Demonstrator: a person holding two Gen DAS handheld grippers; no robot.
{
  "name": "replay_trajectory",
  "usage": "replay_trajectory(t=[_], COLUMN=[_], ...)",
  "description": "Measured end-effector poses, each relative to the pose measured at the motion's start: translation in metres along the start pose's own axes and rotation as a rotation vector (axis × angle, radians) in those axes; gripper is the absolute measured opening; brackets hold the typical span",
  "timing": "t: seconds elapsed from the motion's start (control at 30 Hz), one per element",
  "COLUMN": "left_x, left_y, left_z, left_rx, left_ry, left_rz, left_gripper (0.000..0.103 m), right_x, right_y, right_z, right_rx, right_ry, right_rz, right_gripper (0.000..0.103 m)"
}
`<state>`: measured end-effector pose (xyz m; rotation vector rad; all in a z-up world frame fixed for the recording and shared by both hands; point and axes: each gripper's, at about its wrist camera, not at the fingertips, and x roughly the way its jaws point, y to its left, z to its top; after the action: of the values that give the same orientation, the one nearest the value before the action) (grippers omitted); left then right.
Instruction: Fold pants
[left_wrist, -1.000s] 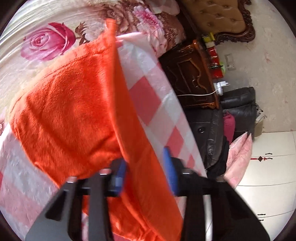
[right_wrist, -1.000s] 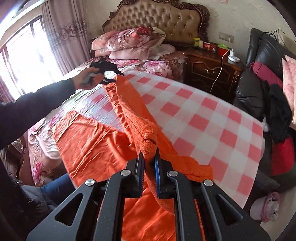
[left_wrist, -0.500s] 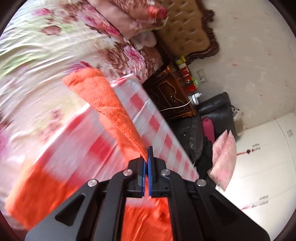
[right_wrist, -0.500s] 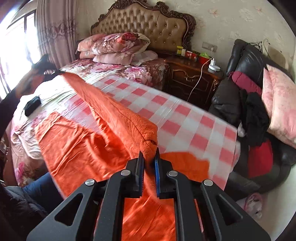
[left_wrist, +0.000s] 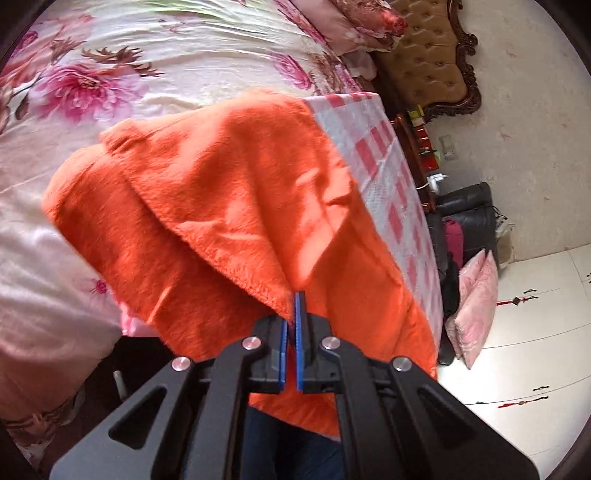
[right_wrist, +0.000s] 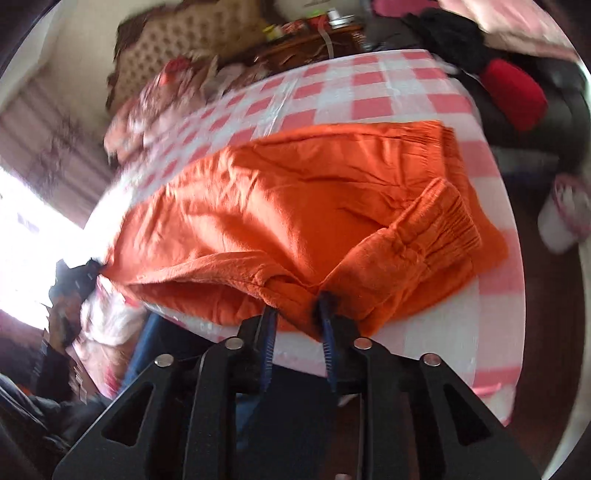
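- My left gripper is clenched on the pants' edge.
- My right gripper is opening, cloth between its jaws.
- Pants lie doubled on the checked cloth; I judge more folds remain.

The pants are bright orange fleece, folded over on themselves into a thick, rumpled layer across a pink-and-white checked cloth. A ribbed elastic cuff lies on top at the near right. One fuzzy hemmed edge runs diagonally across the upper layer.
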<state>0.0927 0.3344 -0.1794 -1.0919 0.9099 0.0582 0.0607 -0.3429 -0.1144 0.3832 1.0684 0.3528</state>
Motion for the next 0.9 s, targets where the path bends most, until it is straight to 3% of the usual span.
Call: replay_trajectory(t=[0.07, 0.1, 0.23, 0.4, 0.5, 0.63, 0.8, 0.83, 0.87, 0.9], left_x=[0.003, 0.004, 0.009, 0.007, 0.005, 0.006, 0.009, 0.010, 0.011, 0.010], left_y=[-0.003, -0.005, -0.002, 0.004, 0.005, 0.006, 0.003, 0.004, 0.003, 0.002], left_z=[0.004, 0.003, -0.002, -0.005, -0.005, -0.005, -0.003, -0.002, -0.002, -0.002], left_rx=[0.001, 0.000, -0.009, -0.018, -0.021, -0.018, -0.012, -0.014, -0.012, -0.007], left_ry=[0.000, 0.003, 0.012, 0.013, 0.013, 0.018, 0.020, 0.021, 0.022, 0.021], left_rz=[-0.010, -0.013, -0.016, -0.025, -0.027, -0.025, -0.026, -0.030, -0.031, -0.028], left_gripper=[0.002, 0.002, 0.002, 0.002, 0.002, 0.002, 0.002, 0.002, 0.002, 0.002], right_x=[-0.009, -0.016, -0.036, -0.030, -0.030, -0.028, -0.013, -0.009, -0.008, -0.008], right_y=[-0.013, -0.022, -0.054, -0.094, -0.107, -0.111, -0.103, -0.104, -0.102, -0.100], right_z=[-0.002, -0.003, -0.002, -0.007, -0.012, -0.020, -0.017, -0.016, -0.015, -0.012], right_rx=[0.090, 0.152, 0.331, 0.569, 0.638, 0.673, 0.660, 0.662, 0.663, 0.651], right_ry=[-0.026, -0.055, -0.122, -0.106, -0.088, -0.078, -0.058, -0.050, -0.058, -0.058], right_rz=[0.044, 0.059, 0.141, 0.132, 0.011, -0.057, -0.012, -0.018, -0.028, -0.032], right_gripper=[0.045, 0.060, 0.070, 0.070, 0.070, 0.070, 0.070, 0.068, 0.056, 0.022])
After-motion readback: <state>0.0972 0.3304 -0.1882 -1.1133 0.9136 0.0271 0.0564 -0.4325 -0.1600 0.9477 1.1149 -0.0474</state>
